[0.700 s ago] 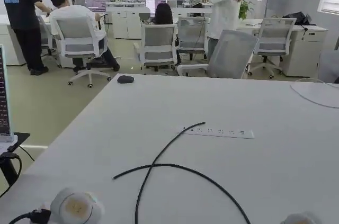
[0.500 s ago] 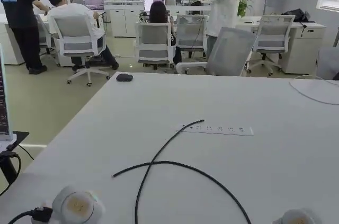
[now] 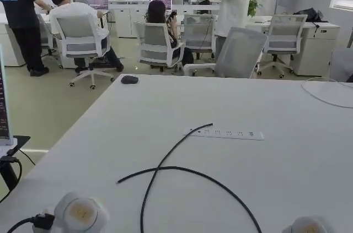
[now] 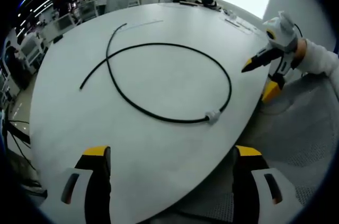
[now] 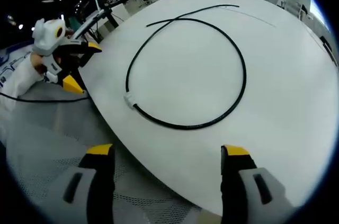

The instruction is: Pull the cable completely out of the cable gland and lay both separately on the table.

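A black cable [image 3: 165,169] lies in a wide loop on the white table [image 3: 287,172], crossing itself near the far side. A small white cable gland [image 4: 213,115] sits on the cable's near end, close to the table's front edge; it is also in the right gripper view [image 5: 129,100]. My left gripper [image 4: 172,181] hangs open just off the table's edge, a short way from the gland, nothing between its jaws. My right gripper [image 5: 167,181] is likewise open and empty off the edge. Each gripper appears in the other's view, jaws apart.
A white socket strip [image 3: 223,133] is set into the table past the loop. A black mouse [image 3: 130,81] lies at the far edge, a grey chair [image 3: 237,54] behind it. People and office chairs fill the room beyond. A screen [image 3: 4,106] stands at the left.
The head view has shifted a little. A seated person at the back has swivelled their chair. The cable and gland lie as before.
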The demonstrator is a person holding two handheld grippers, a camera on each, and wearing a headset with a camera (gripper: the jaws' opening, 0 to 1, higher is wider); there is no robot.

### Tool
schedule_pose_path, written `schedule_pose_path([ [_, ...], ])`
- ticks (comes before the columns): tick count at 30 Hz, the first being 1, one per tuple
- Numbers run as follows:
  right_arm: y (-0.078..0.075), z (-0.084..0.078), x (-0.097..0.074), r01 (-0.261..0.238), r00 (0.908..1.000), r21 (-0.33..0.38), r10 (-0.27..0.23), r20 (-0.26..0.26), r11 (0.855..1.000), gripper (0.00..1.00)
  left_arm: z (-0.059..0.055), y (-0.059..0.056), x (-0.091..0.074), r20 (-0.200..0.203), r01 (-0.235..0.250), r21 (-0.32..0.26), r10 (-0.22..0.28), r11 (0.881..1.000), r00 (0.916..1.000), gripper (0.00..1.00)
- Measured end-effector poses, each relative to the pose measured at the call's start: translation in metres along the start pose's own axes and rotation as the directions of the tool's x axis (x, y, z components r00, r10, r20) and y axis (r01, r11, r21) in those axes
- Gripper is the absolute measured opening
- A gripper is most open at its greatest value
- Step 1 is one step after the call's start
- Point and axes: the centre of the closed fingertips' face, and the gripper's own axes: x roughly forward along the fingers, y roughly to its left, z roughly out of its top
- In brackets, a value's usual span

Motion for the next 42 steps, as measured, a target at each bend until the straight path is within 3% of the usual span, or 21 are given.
schedule_pose_path([
  [11, 0.001, 0.003, 0.000, 0.002, 1.0000, -0.012, -0.002, 0.005, 1.000, 0.82, 0.001, -0.001, -0.001, 0.005, 0.004, -0.002, -0.004, 1.000, 1.0000, 0.94],
  [24, 0.007, 0.018, -0.001, 0.008, 0.9985, -0.059, -0.005, 0.055, 0.998, 0.71, 0.006, -0.001, -0.004, 0.022, 0.008, 0.001, -0.008, 1.000, 0.9997, 0.92],
  [30, 0.021, 0.031, 0.003, -0.026, 0.9957, -0.102, 0.035, 0.085, 0.994, 0.63, 0.007, -0.001, -0.005, 0.026, 0.008, 0.002, -0.008, 1.000, 0.9996, 0.91],
  [35, 0.040, 0.043, 0.012, -0.048, 0.9934, -0.221, 0.070, 0.091, 0.974, 0.55, 0.007, -0.001, -0.005, 0.029, 0.010, 0.003, -0.010, 1.000, 0.9995, 0.89],
  [38, 0.055, 0.050, 0.018, -0.078, 0.9882, -0.316, 0.116, 0.101, 0.946, 0.53, 0.008, -0.001, -0.005, 0.034, 0.010, 0.003, -0.010, 1.000, 0.9994, 0.89],
  [40, 0.061, 0.055, 0.020, -0.087, 0.9849, -0.334, 0.131, 0.113, 0.938, 0.53, 0.008, -0.001, -0.006, 0.039, 0.011, 0.002, -0.011, 1.000, 0.9992, 0.88],
  [42, 0.064, 0.058, 0.022, -0.092, 0.9827, -0.377, 0.145, 0.115, 0.922, 0.52, 0.009, -0.001, -0.006, 0.044, 0.010, 0.001, -0.010, 1.000, 0.9990, 0.88],
])
